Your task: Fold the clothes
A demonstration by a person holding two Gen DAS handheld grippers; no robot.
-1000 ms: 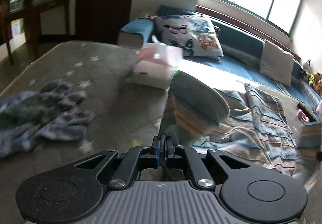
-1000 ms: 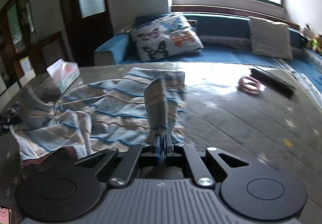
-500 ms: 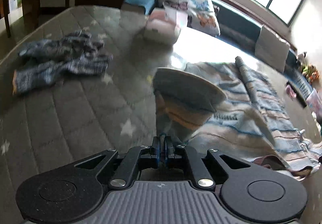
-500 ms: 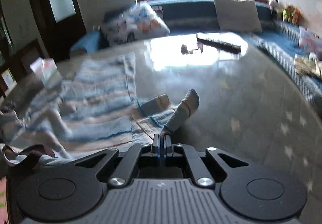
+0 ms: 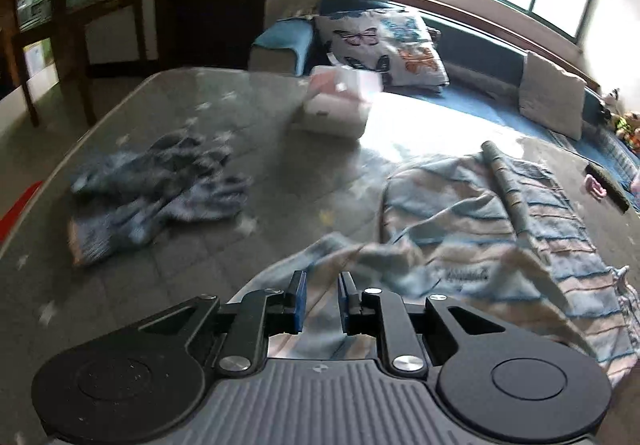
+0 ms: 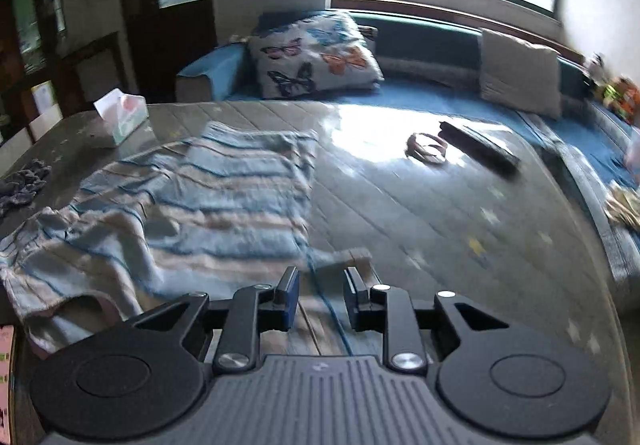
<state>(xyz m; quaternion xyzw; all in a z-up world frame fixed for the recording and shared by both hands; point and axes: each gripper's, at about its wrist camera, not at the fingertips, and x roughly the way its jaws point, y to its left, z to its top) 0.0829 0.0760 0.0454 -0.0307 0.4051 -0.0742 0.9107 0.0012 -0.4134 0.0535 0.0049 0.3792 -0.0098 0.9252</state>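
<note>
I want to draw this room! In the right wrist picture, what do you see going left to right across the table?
Dark blue crumpled cloth → tissue box → striped garment → pink ring → long dark bar.

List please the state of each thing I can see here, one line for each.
Left gripper: open, jaws just opened, striped cloth under them, not pinched.
Right gripper: open, jaws just opened, cloth edge below.
Striped cloth: lying on the table, partly folded, rumpled.
Dark garment: crumpled heap, unfolded.
Tissue box: upright, a tissue sticking out.
</note>
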